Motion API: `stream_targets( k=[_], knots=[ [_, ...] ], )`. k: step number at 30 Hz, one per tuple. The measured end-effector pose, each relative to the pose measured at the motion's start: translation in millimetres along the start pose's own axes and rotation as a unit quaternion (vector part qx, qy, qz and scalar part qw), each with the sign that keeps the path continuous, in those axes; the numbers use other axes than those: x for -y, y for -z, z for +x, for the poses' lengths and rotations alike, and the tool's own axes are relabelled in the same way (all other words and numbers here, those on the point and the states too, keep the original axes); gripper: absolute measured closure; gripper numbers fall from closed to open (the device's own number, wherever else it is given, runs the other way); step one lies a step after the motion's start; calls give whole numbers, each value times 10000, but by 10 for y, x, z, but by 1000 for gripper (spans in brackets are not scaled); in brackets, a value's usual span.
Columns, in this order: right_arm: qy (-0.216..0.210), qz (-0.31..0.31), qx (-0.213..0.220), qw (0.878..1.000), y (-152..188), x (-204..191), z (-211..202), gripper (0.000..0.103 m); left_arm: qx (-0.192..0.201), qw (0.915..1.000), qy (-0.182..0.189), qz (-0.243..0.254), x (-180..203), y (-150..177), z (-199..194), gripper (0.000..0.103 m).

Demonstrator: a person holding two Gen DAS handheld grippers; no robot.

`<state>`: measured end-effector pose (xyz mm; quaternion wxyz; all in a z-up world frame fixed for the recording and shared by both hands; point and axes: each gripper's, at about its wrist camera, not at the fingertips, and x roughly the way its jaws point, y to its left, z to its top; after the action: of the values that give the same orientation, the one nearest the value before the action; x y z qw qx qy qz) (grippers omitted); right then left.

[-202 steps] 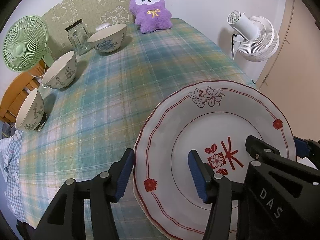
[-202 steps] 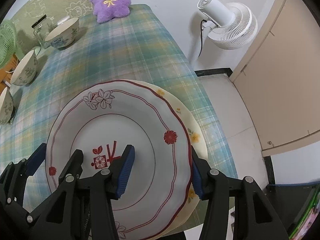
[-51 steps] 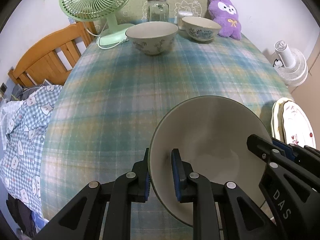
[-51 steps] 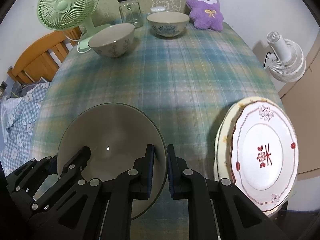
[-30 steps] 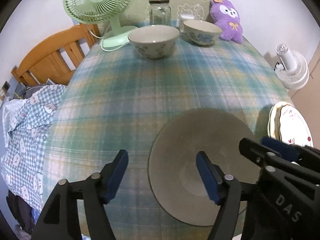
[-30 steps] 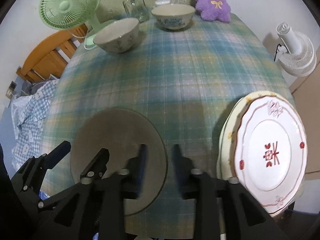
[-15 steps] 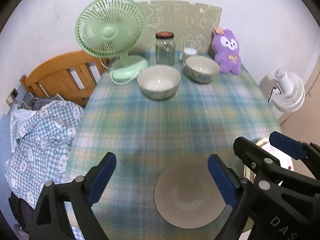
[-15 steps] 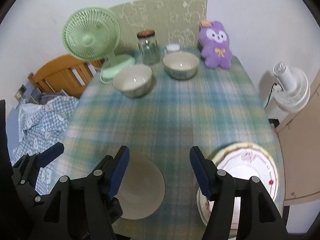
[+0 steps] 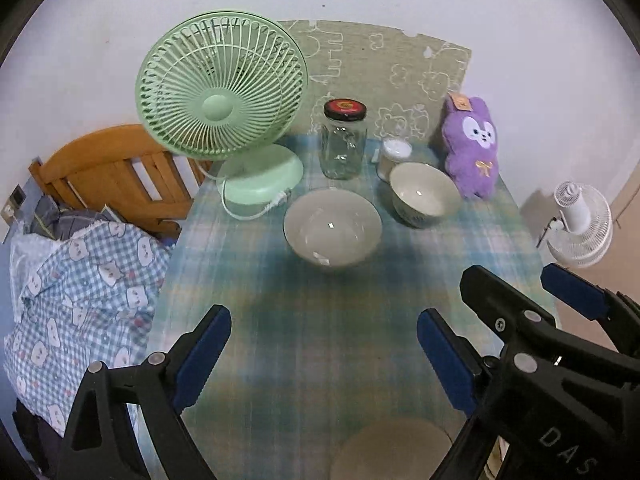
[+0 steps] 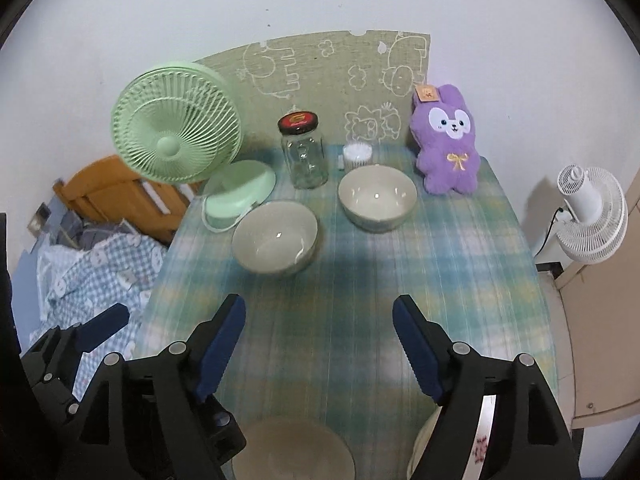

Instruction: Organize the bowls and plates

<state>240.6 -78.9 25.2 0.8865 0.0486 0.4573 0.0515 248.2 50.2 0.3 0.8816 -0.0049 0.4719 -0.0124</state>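
Two pale bowls stand at the far end of the plaid table: the left bowl (image 9: 332, 228) (image 10: 275, 237) and the right bowl (image 9: 423, 194) (image 10: 377, 197). A third bowl (image 9: 394, 454) (image 10: 294, 450) sits on the table at the near edge, below both grippers. The stacked plates (image 10: 486, 446) show only as a sliver at the near right, behind a finger. My left gripper (image 9: 324, 360) is open and empty, raised above the table. My right gripper (image 10: 318, 346) is open and empty, also raised.
A green desk fan (image 9: 224, 92), a glass jar with a red lid (image 9: 344, 144), a small white container (image 9: 394, 152) and a purple plush rabbit (image 9: 474, 146) stand at the back. A wooden chair (image 9: 112, 168) and checked cloth (image 9: 80, 280) are left. A white fan (image 10: 592, 212) stands right.
Both grippers let go of the near bowl, opened wide and rose back from the table. The far bowls now sit nearer the middle of the views.
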Motion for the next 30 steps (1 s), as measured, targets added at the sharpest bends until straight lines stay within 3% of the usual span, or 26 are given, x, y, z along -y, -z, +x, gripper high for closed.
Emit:
stream_targets(
  k=[5,19,24,28,30],
  knots=[
    [61,126,57,9999,-259,-32,352,23,92,9999,-83,89,-80,-255,315,8],
    [187,299,-267,9990,-677,-6,1421,24,-224,9996,-72,167,-216,-678,1324,11],
    [226,364,-494,9979,-705,25,1759,24,-331,9992,-30,216,-207,-691,1589,21],
    [177,275,-610,9976,-703,1,1958,35,-394,9990,0,223,-197,-659,1778,25],
    [156,195,-622,9978,-693,-26,2031,35,-432,9988,-27,250,-183,-656,1838,34]
  ],
)
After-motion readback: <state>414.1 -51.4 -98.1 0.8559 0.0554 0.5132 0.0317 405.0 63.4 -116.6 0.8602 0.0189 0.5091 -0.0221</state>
